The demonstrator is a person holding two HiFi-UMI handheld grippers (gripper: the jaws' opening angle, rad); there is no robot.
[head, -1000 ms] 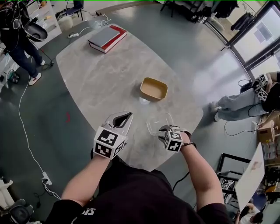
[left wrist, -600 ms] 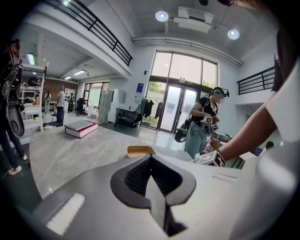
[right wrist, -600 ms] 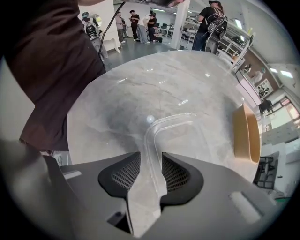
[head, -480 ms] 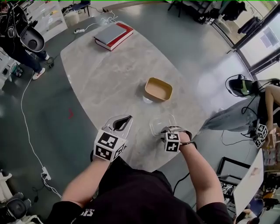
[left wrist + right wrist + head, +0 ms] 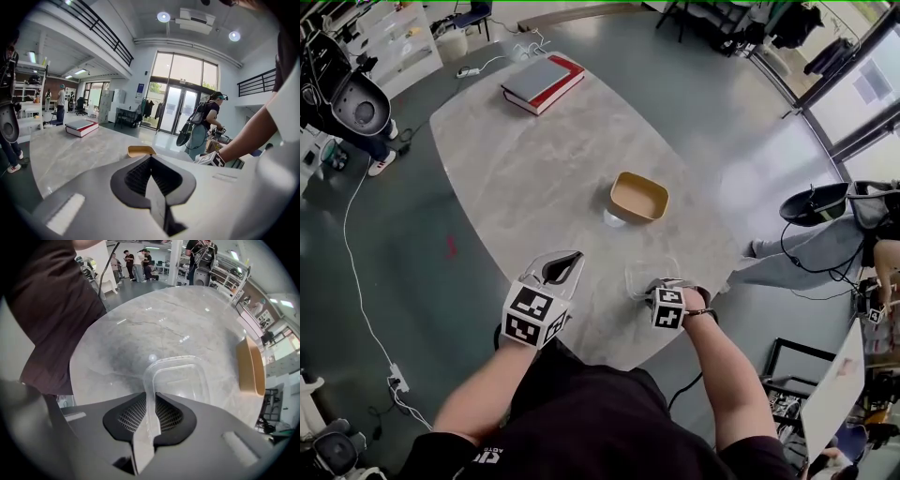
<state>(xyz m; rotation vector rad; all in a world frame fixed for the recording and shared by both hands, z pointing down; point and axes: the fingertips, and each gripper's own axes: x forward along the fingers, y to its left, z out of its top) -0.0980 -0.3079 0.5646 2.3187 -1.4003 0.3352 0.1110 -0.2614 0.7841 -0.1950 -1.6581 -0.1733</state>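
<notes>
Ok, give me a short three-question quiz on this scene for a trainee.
1. True or false: the left gripper is open.
2. The right gripper is shut on: A a mug; B the clear lid; C a spoon.
3. On the table, which lies farther from the person: the tan container or the book?
Key: 1 false, its jaws are together with nothing between them; 2 B; 3 the book.
</notes>
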